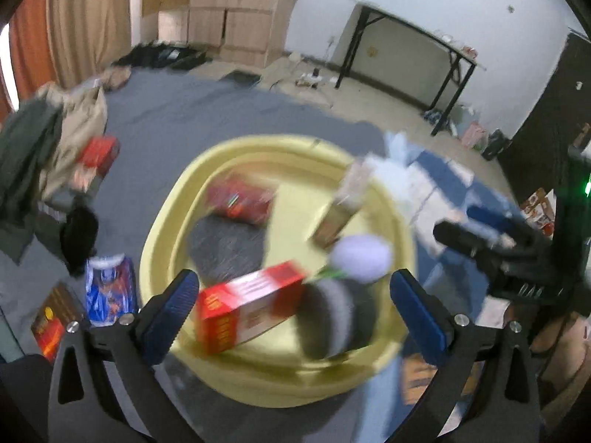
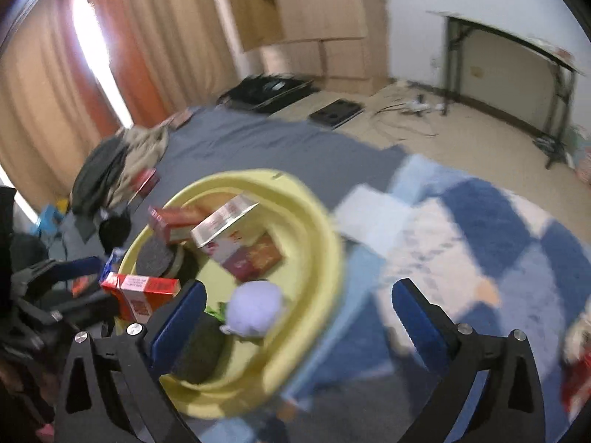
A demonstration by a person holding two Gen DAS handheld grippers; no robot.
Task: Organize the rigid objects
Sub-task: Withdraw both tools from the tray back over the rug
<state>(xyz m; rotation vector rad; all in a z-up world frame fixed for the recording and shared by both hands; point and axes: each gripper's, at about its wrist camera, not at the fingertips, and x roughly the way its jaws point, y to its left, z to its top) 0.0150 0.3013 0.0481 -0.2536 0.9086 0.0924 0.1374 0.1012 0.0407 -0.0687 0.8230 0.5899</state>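
A yellow basin (image 1: 400, 236) sits on a grey sheet and shows in both views (image 2: 325, 243). It holds a red and white box (image 1: 251, 302), a dark red box (image 1: 240, 199), a tall brown box (image 1: 347, 203), a lilac soft ball (image 1: 362, 258) and grey round pads (image 1: 225, 247). My left gripper (image 1: 293, 313) is open and empty above the basin's near side. My right gripper (image 2: 299, 313) is open and empty over the basin's right rim; the red and white box (image 2: 144, 291) and the ball (image 2: 255, 310) lie to its left.
Loose boxes lie on the sheet left of the basin: a red one (image 1: 98, 153), a blue packet (image 1: 109, 289), an orange one (image 1: 50, 323). Clothes (image 1: 33, 158) are piled at far left. A blue and white blanket (image 2: 480, 243) lies right of the basin.
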